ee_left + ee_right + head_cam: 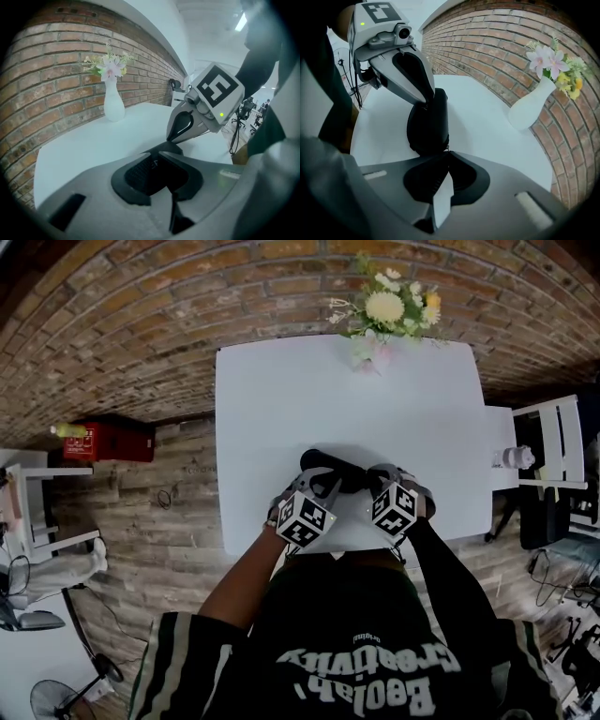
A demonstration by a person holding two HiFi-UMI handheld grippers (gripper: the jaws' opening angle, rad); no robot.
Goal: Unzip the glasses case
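Note:
A black glasses case lies near the front edge of the white table. My left gripper is shut on the case's left end; in the left gripper view the dark case sits between its pads. In the right gripper view the case runs away from me, with the left gripper clamped on its far end. My right gripper is shut, its tips meeting at the case's near end on a small zipper pull. From the left gripper view, the right gripper touches that end.
A white vase of flowers stands at the table's far edge, well beyond the case. A white chair with a small cup stands to the right of the table. A red box sits on the floor at the left.

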